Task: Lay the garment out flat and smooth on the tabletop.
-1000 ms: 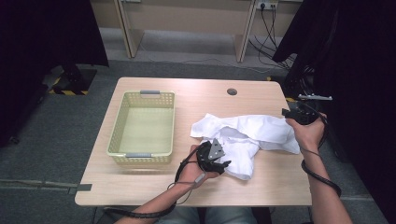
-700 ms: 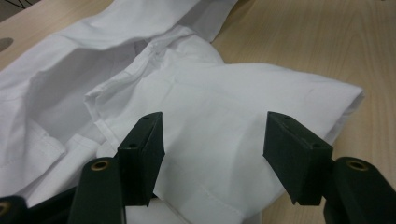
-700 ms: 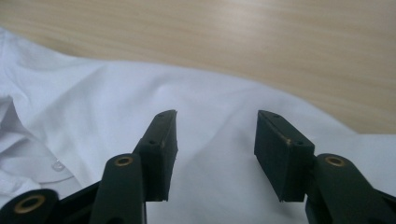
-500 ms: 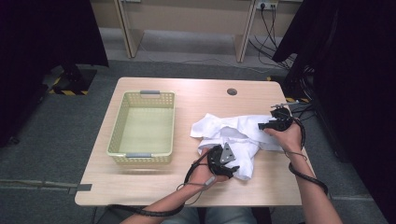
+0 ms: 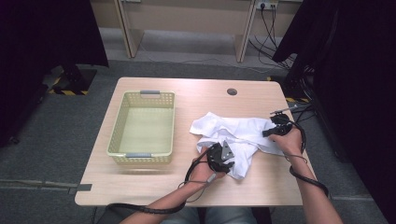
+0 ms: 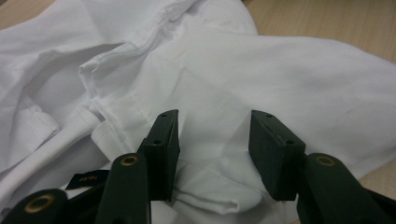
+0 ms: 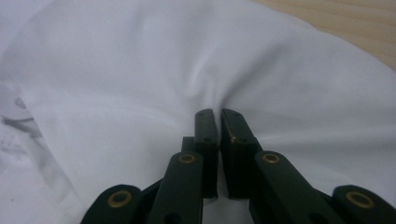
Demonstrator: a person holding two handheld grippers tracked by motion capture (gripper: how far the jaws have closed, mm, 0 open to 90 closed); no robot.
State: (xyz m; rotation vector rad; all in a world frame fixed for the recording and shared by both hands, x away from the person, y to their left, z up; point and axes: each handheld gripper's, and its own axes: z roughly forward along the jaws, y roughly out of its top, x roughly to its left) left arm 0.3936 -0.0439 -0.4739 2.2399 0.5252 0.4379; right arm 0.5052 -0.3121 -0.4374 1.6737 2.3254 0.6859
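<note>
Two grippers work on one white shirt (image 5: pixel 236 135) that lies crumpled on the right half of a wooden table (image 5: pixel 196 95), well apart from the yellow basket (image 5: pixel 142 126) on the left half.

The left gripper (image 5: pixel 229 164) sits at the near edge of the shirt. In the left gripper view its jaws have just been closing but stand apart, with a folded hem of the shirt (image 6: pixel 210 84) bunched between them; the pads (image 6: pixel 275 154) do not press on the cloth. A small dark label (image 6: pixel 86 178) peeks out beside the left jaw.

The right gripper (image 5: pixel 267 133) rests on the far right part of the shirt, near the table's right edge. Its jaws have just been closing, and in the right gripper view they stand together, pinching a ridge of the shirt (image 7: pixel 140 70), with creases running out from the tips.

A round grey cable hole (image 5: pixel 232 91) lies in the tabletop beyond the shirt.
</note>
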